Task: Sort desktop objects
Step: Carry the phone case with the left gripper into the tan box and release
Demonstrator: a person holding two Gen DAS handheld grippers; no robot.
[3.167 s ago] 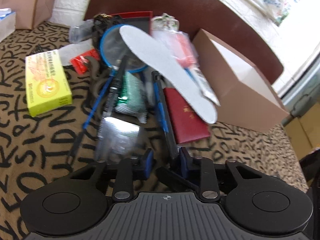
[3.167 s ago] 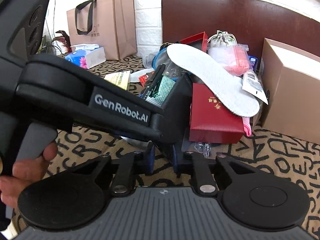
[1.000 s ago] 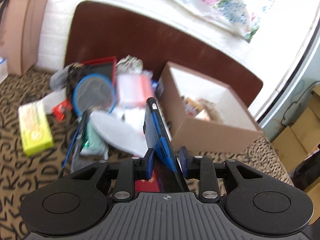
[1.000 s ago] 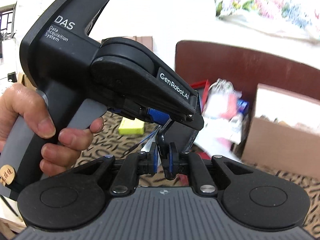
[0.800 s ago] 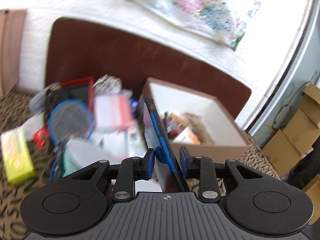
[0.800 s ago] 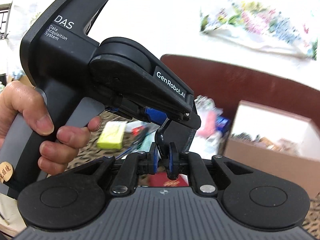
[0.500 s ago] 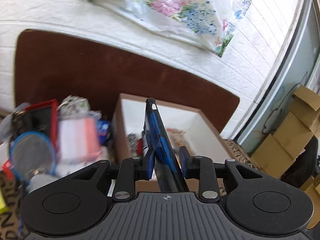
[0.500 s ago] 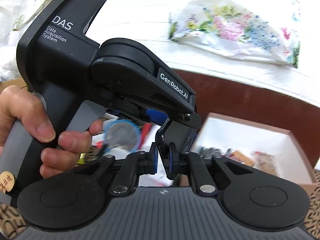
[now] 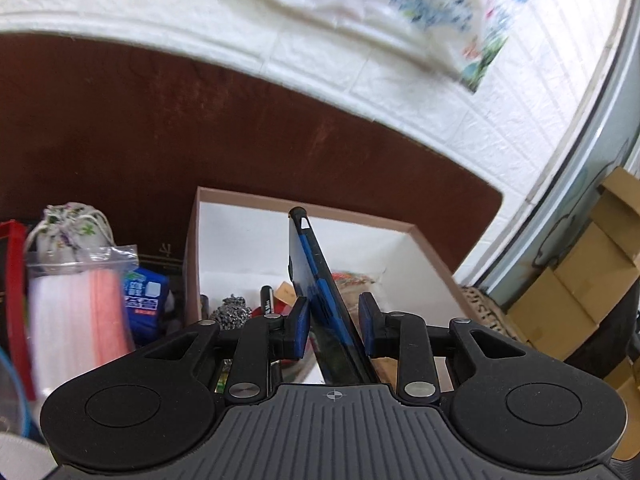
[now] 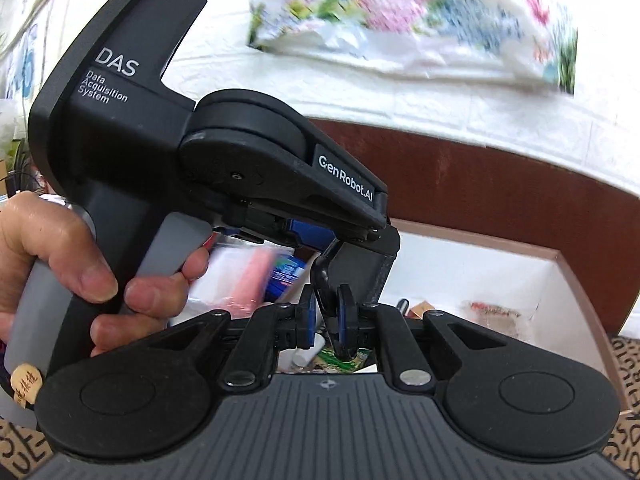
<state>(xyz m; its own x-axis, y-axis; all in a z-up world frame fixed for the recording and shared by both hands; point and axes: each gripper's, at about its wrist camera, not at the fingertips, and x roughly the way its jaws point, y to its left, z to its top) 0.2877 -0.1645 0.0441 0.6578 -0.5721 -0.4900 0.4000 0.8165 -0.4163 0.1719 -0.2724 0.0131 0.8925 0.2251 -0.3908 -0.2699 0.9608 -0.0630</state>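
Observation:
A flat black case with a blue edge (image 9: 316,280) stands on edge between the pads of my left gripper (image 9: 334,326), which is shut on it. My right gripper (image 10: 326,320) is shut on a lower corner of the same case (image 10: 360,272). The case hangs over an open brown box with a white inside (image 9: 240,232), also in the right wrist view (image 10: 480,272). In the box lie a steel scourer (image 9: 232,312), a black pen (image 9: 267,300) and some packets. A hand (image 10: 60,248) grips the left gripper's handle.
Left of the box are a bag of pink and white sheets (image 9: 76,312), a blue packet (image 9: 144,300), a flowered pouch (image 9: 72,224) and a red box edge (image 9: 16,280). A dark brown board (image 9: 200,140) stands behind. Cardboard cartons (image 9: 580,280) are stacked at far right.
Both grippers have carried the case to the right, from above the pile of things to above the open box. Their grip on it has not changed.

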